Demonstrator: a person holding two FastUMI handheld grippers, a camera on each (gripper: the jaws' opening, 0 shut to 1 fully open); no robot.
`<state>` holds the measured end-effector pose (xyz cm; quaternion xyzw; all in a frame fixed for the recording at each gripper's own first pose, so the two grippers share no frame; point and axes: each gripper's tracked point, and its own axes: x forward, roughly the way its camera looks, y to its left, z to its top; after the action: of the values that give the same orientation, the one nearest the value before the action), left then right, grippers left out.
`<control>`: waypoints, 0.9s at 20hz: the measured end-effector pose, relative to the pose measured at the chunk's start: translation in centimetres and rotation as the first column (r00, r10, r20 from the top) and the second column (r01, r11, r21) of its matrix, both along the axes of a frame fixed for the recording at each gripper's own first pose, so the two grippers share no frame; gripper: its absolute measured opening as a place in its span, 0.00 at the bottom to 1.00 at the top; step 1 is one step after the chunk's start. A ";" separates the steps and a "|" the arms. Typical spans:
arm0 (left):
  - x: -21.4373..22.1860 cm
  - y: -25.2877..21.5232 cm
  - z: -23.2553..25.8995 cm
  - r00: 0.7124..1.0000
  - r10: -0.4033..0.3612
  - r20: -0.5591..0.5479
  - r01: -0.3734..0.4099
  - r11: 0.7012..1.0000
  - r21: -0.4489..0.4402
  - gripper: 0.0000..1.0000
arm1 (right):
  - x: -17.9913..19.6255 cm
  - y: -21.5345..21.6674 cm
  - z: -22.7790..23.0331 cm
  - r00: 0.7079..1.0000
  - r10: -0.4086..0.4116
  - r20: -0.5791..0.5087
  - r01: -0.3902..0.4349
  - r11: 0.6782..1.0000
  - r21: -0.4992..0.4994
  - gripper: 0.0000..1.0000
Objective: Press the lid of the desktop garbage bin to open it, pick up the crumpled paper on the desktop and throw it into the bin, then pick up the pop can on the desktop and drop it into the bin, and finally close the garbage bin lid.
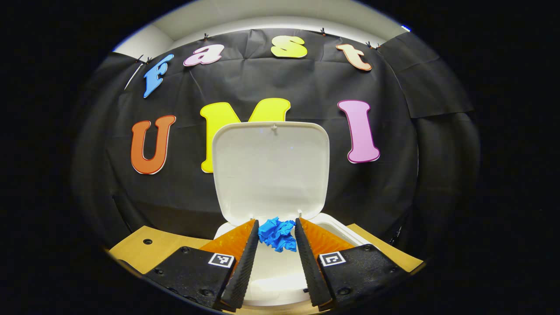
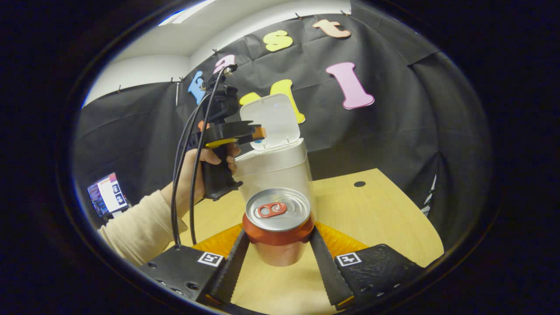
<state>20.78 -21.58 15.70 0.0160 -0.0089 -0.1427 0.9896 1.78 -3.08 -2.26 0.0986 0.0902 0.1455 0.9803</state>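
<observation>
**A:** Centre of the left gripper view: the white plastic desktop bin with its hinged white lid standing upright and open. Why is the left gripper poised there?

**B:** It is held over the mouth so the crumpled blue paper ball can fall inside. The ball sits between the two fingers at their far ends, touching both, so the fingers appear to be pinching it above the opening; it is not yet in the bin.

**A:** And the lower centre of the right gripper view?

**B:** The red pop can with a silver top and red pull tab stands upright on the light wooden desktop, just in front of the bin. The right gripper brackets it, a finger close to each side. Whether they press on the can, I cannot tell.

**A:** Why wait there?

**B:** Likely staging the next pickup while a hand in a cream sleeve, at left of frame, carries the other gripper at the bin's rim.
</observation>
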 end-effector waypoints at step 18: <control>-4.6 4.7 -1.8 1.000 0.002 -0.017 -0.004 0.997 -0.083 0.98 | 0.3 -0.4 -0.2 0.998 -0.057 0.015 0.058 0.998 -0.022 0.78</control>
<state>16.18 -16.89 13.94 -0.0265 -0.0064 -0.1408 0.9897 2.04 -3.49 -2.46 0.0892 0.0818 0.1170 0.9857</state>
